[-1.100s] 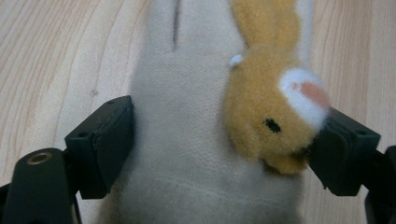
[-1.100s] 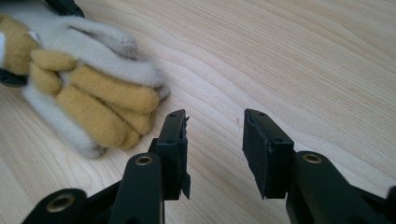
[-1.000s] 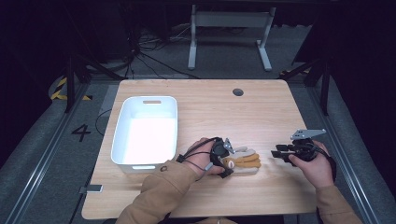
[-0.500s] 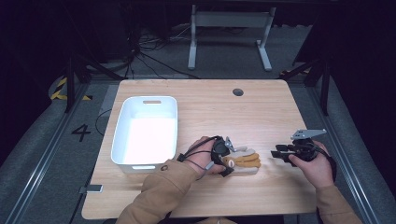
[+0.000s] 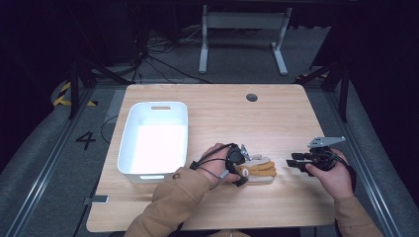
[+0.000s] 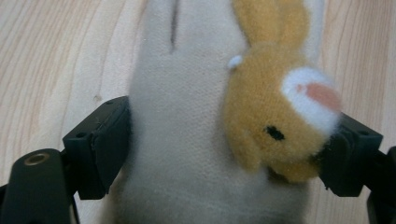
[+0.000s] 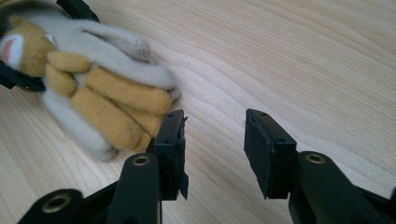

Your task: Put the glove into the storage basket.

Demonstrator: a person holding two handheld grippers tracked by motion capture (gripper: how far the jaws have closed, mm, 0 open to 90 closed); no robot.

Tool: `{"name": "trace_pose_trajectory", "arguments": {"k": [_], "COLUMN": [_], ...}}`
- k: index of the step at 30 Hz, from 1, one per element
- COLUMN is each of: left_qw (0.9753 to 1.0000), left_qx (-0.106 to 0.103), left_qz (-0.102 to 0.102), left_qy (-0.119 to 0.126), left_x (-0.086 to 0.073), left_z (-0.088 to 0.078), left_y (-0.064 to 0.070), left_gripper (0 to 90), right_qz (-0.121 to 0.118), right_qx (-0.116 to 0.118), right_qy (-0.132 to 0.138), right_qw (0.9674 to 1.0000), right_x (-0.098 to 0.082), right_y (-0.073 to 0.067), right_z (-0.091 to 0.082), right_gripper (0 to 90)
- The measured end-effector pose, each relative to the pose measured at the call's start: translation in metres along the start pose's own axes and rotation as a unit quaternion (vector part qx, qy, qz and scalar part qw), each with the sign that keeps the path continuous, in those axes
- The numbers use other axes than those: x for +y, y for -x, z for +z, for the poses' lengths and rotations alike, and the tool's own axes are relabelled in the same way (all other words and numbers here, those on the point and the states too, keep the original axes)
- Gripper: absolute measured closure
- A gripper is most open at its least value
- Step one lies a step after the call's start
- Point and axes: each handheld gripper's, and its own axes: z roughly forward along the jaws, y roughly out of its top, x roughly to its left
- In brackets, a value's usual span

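Sitting at the left of the table (image 5: pixel 217 207) is the white bin (image 5: pixel 154 139). Beside it the left gripper (image 5: pixel 237 165) clamps both jaws on the plush toy (image 5: pixel 259 170), which lies flat on the wood. Further right, the right gripper (image 5: pixel 296 162) hangs half open, nothing between its jaws, just short of the toy.

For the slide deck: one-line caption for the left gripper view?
Left hand-held gripper shut on a cream-and-tan plush rabbit lying on the wooden table.

plush toy (image 6: pixel 196 140) cut off at top and bottom edges, its head end (image 5: pixel 243 171) hidden under left hand-held gripper (image 5: pixel 236 165)
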Motion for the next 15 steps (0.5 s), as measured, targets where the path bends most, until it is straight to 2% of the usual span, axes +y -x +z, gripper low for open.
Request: {"name": "trace_pose_trajectory", "arguments": {"k": [2, 6, 10, 12, 15], "left_qw": [1.0000, 1.0000, 0.9999, 0.9998, 0.9998], "left_qx": [0.003, 0.001, 0.007, 0.009, 0.011], "left_qz": [0.004, -0.001, 0.005, 0.000, -0.002], "left_qy": [0.002, 0.000, -0.008, -0.017, -0.018], "left_x": [-0.0002, -0.0027, -0.0012, 0.0002, 0.0011], "left_z": [0.0005, 0.0045, 0.0064, 0.0092, 0.0095], "left_y": [-0.0009, -0.0007, 0.0001, 0.0016, 0.0022], "left_gripper": [16.1, 13.8, 11.1, 8.9, 8.8], "right_qz": [0.000, -0.002, -0.003, -0.003, -0.004], "right_qx": [0.000, 0.005, 0.007, 0.008, 0.008], "right_qy": [-0.001, -0.003, -0.001, -0.001, -0.001], "right_qw": [1.0000, 1.0000, 1.0000, 1.0000, 1.0000], "right_x": [-0.0001, -0.0002, -0.0001, 0.0002, 0.0003], "right_y": [0.0000, -0.0002, -0.0009, -0.0016, -0.0018], "right_z": [0.0000, 0.0015, 0.0027, 0.0027, 0.0028], "right_gripper": [58.9, 57.7, 57.1, 56.9, 56.9]}}
